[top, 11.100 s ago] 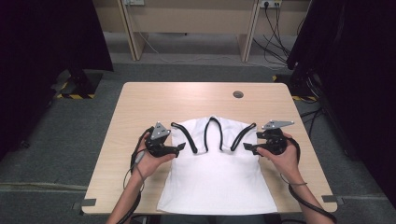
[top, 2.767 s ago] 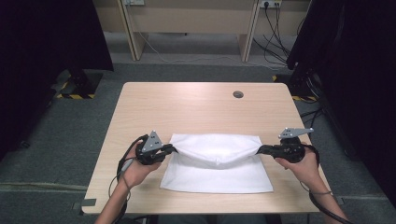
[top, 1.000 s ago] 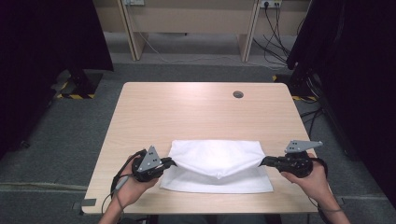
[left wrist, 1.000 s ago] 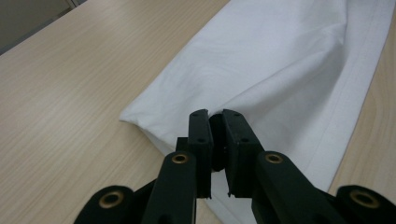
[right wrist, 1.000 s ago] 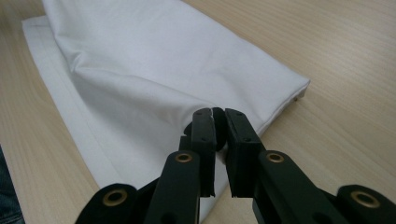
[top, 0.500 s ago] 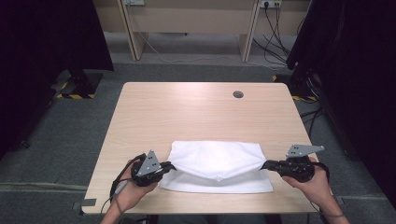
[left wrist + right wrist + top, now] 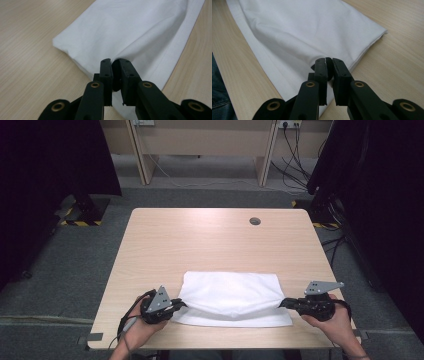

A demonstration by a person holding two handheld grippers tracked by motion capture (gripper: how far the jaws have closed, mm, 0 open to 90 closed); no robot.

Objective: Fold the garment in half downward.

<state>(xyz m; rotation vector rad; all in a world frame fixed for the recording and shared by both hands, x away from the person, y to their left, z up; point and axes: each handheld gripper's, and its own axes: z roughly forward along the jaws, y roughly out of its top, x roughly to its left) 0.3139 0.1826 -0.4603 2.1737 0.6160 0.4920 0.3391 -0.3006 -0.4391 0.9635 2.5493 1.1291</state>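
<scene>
A white garment (image 7: 232, 297) lies folded across the near half of the wooden table (image 7: 210, 240). My left gripper (image 7: 176, 306) is shut on its upper layer at the left end, and my right gripper (image 7: 285, 302) is shut on the same layer at the right end. That layer hangs stretched between the two grippers, sagging in the middle over the flat lower layer. In the left gripper view the garment (image 7: 140, 30) runs away from the left gripper (image 7: 113, 61), with cloth pinched between the jaws. The right gripper (image 7: 329, 60) pinches the garment (image 7: 307, 27) in the same way.
A round cable hole (image 7: 255, 221) sits in the table's far right part. The table's front edge (image 7: 225, 342) runs just behind both hands. Desks and cables stand on the floor beyond the table.
Both grippers have drawn the held layer slightly toward the table's front edge, and the fold has spread a little flatter. Both grips have stayed shut.
</scene>
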